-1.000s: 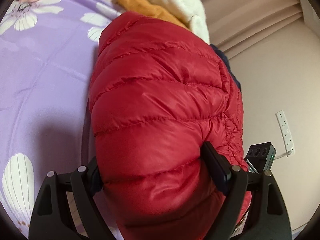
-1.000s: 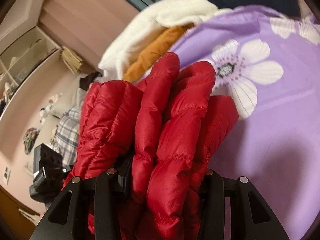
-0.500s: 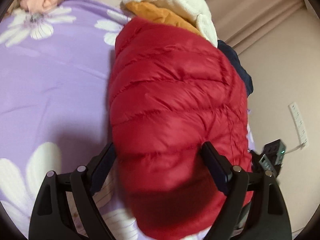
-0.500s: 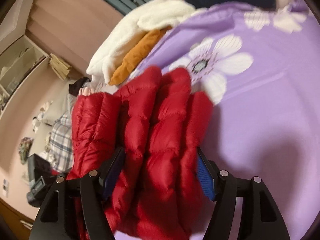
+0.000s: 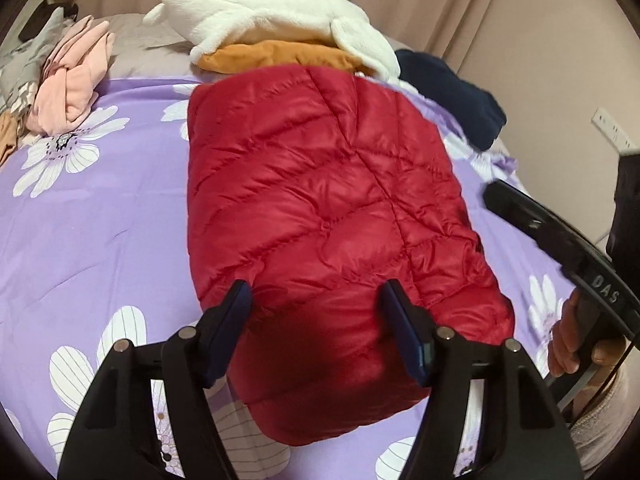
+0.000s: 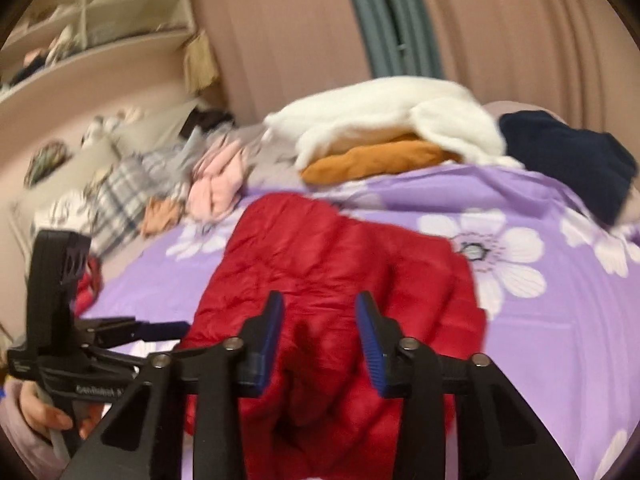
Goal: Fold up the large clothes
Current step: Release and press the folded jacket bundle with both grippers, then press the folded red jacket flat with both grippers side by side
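A red quilted down jacket [image 5: 320, 184] lies folded into a compact rectangle on the purple flowered bedspread [image 5: 100, 220]. My left gripper [image 5: 316, 296] hovers over its near end. Its jaws are closing, the pads stand apart and press on nothing. In the right wrist view the same jacket [image 6: 332, 264] lies below my right gripper [image 6: 320, 304]. Those jaws are closing too, with nothing gripped between the blue pads. Each gripper shows in the other's view, held by a hand [image 5: 568, 340] at the jacket's side.
At the far edge of the bed a white fleece [image 5: 272, 16] lies on an orange garment [image 5: 280, 54]. A navy garment [image 5: 452, 92] is at the back right and crumpled pink clothes [image 5: 72, 84] at the back left. Curtains and shelves [image 6: 100, 8] stand behind.
Both grippers have let go of the jacket, lifted and drawn back from it, rolling level. The jacket, earlier bunched between the jaws, now lies flat on the bedspread.
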### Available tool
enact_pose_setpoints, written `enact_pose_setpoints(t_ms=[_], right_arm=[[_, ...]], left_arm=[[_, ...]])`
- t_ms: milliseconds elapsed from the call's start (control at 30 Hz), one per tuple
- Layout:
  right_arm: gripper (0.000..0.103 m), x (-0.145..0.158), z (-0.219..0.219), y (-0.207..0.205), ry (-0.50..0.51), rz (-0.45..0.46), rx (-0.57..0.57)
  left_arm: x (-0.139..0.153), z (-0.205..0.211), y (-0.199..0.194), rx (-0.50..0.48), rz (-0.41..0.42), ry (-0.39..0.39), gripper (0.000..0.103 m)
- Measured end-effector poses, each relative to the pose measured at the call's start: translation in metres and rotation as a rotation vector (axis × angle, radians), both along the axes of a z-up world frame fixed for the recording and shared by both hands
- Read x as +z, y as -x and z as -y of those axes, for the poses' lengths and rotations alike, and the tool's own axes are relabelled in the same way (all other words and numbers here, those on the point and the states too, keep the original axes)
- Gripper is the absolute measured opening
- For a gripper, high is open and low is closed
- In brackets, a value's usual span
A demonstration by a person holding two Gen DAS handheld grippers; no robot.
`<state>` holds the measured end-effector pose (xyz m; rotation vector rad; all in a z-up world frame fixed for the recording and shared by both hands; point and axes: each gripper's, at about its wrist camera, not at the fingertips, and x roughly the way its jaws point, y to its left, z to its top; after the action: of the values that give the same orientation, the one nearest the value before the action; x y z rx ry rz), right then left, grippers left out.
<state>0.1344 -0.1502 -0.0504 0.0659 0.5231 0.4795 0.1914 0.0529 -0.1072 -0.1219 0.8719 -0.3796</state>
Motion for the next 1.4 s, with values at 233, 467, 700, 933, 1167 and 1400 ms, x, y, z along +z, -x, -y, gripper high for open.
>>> enact_pose_setpoints(t_ms=[233, 467, 700, 933, 1167, 1400], right_arm=[[0.035, -0.038, -0.01, -0.022, 0.061, -0.119, -0.008], [0.035, -0.052, -0.007, -0.028, 0.059, -0.157, -0.014], [0.035, -0.049, -0.004, -0.025, 0.038, -0.167, -0.02], [0.035, -0.038, -0.001, -0.01, 0.032, -0.144, -0.003], [0.035, -0.034, -0.006, 0.013, 0.051, -0.104, 0.037], [0.035, -0.054, -0.016, 0.015, 0.134, -0.123, 0.051]], left_arm=[[-0.011, 0.004, -0.004, -0.011, -0.013, -0.029, 0.067], [-0.018, 0.013, -0.008, -0.027, -0.006, -0.078, 0.067], [-0.018, 0.014, -0.009, -0.023, -0.015, -0.085, 0.067], [-0.018, 0.014, -0.008, -0.016, -0.018, -0.085, 0.068], [-0.019, 0.014, -0.007, -0.011, -0.02, -0.079, 0.068], [-0.02, 0.016, -0.007, -0.015, -0.02, -0.091, 0.069]])
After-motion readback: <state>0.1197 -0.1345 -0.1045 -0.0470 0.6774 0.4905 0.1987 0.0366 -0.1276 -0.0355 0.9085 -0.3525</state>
